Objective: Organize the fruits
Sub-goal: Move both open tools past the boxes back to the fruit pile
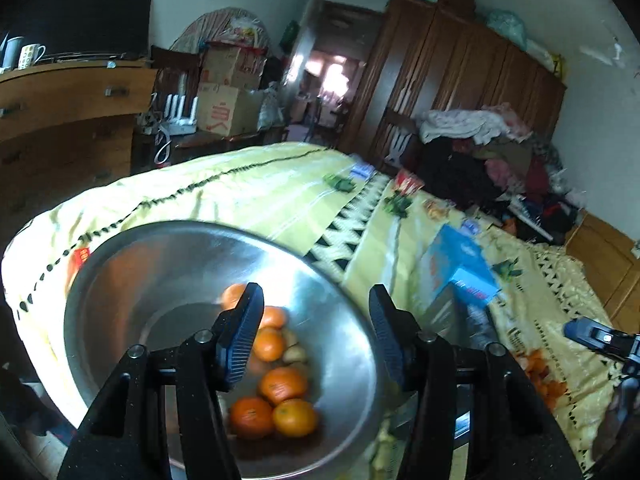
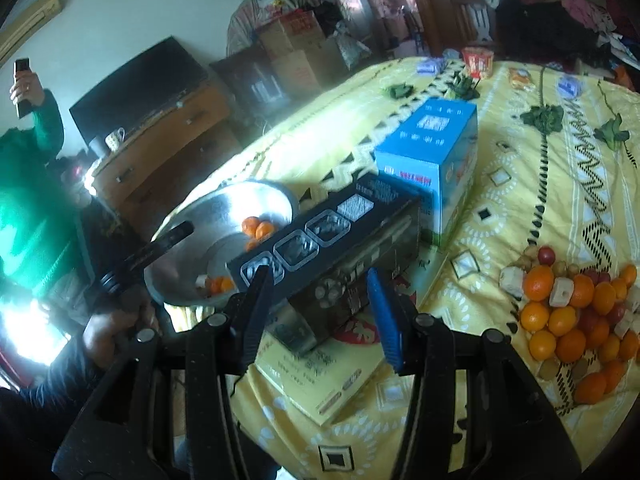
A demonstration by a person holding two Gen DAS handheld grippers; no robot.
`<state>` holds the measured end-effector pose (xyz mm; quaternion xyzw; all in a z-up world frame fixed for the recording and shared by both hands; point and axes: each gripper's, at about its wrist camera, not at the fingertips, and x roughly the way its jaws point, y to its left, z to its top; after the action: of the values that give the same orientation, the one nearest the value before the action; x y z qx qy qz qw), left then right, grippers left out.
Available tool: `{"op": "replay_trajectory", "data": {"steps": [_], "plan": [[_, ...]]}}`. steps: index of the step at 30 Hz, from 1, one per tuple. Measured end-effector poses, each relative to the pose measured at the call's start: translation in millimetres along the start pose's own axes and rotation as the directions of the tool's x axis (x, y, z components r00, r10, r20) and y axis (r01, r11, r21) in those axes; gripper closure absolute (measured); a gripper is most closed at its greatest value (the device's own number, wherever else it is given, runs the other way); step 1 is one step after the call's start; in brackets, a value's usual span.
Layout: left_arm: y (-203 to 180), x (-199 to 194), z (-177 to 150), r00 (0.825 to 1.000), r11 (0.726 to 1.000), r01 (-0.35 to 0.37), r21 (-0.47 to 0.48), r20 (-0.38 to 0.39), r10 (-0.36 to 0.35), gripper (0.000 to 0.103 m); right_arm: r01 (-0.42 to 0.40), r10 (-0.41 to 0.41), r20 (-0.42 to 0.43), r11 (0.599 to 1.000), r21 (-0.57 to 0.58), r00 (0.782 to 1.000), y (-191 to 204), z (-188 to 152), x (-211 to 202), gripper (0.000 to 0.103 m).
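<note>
Left hand-held gripper [image 1: 316, 332] apart, empty, w/ oranges [image 1: 280, 392] in bowl [image 1: 120, 280] just beyond.

Oranges [image 1: 282, 384] are sitting in my bowl [image 1: 120, 280] on the bed [image 2: 540, 208]; boxes [image 2: 432, 160] are lying between it and the fruit pile [image 2: 576, 316].
</note>
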<state>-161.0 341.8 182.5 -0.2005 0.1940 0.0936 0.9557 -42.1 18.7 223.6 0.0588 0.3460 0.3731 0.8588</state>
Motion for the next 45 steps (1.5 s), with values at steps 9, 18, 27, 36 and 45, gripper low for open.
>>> {"op": "replay_trajectory", "data": {"steps": [9, 18, 27, 36, 45], "plan": [[-67, 68, 22, 0.987, 0.987, 0.161, -0.028, 0.001, -0.161, 0.040, 0.218, -0.277, 0.269, 0.949, 0.229, 0.922, -1, 22, 39, 0.014], [-68, 122, -7, 0.974, 0.981, 0.171, -0.088, -0.137, -0.182, 0.041, 0.216, -0.307, 0.221, 0.908, 0.359, 0.926, -24, 8, 74, 0.014], [-102, 118, -19, 0.986, 0.990, 0.142, 0.013, -0.094, -0.140, 0.041, 0.194, -0.289, 0.208, 0.903, 0.383, 0.934, -37, 6, 62, 0.014], [-84, 81, -15, 0.984, 0.988, 0.151, 0.039, -0.104, -0.146, 0.041, 0.194, -0.288, 0.192, 0.896, 0.399, 0.938, -63, -2, 42, 0.014], [35, 33, -20, 0.989, 0.992, -0.126, 0.026, -0.075, 0.127, 0.041, 0.237, -0.310, 0.177, 0.910, 0.341, 0.934, -79, -32, -14, 0.012]]}}
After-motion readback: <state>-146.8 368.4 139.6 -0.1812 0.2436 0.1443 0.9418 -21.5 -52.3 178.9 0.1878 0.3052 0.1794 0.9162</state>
